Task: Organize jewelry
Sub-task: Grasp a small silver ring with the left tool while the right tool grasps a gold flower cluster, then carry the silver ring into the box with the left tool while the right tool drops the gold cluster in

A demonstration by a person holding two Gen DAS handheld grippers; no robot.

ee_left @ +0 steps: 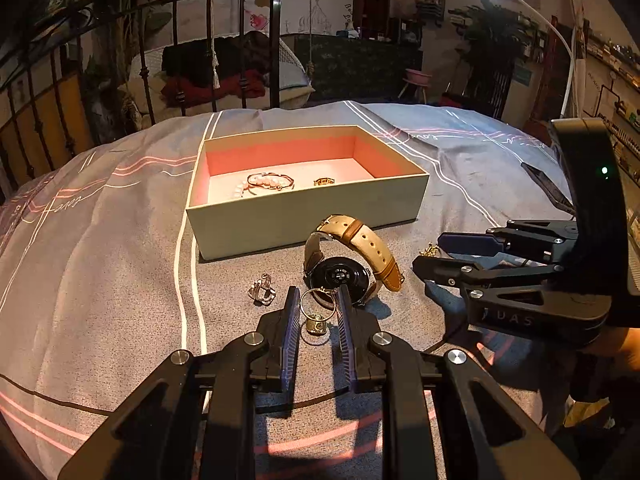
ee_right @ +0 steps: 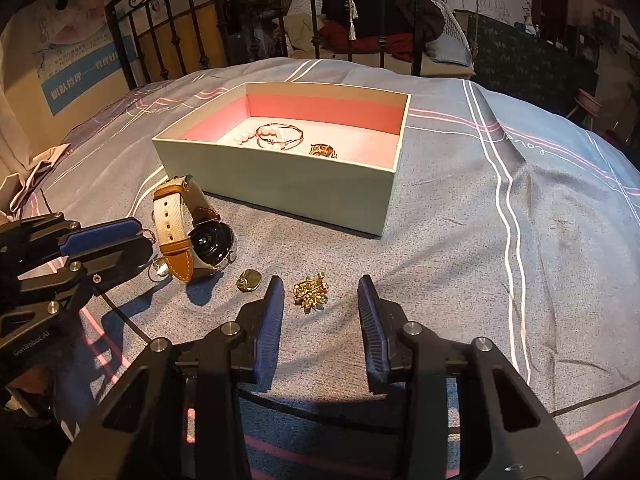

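Two hand-held grippers were down over the bed, with loose pieces near the open box. Your left hand-held gripper had its jaws narrowed on a gold ring, and the thin band looked pinched between the pads, its stone end hanging low. Slip risk, as I judged it: a hoop that thin could twist out on the lift and drop into the soft cover, or snag the watch touching just behind it. Your right hand-held gripper stood spread, nothing held. A gold brooch lay on the cover between its tips, nearer the left pad, so closing off-centre might flick it sideways toward the small gold pendant just beside. A clear ring sat left of the left hand-held gripper, apart from it. Bracelets and one gold piece already lay inside the box.
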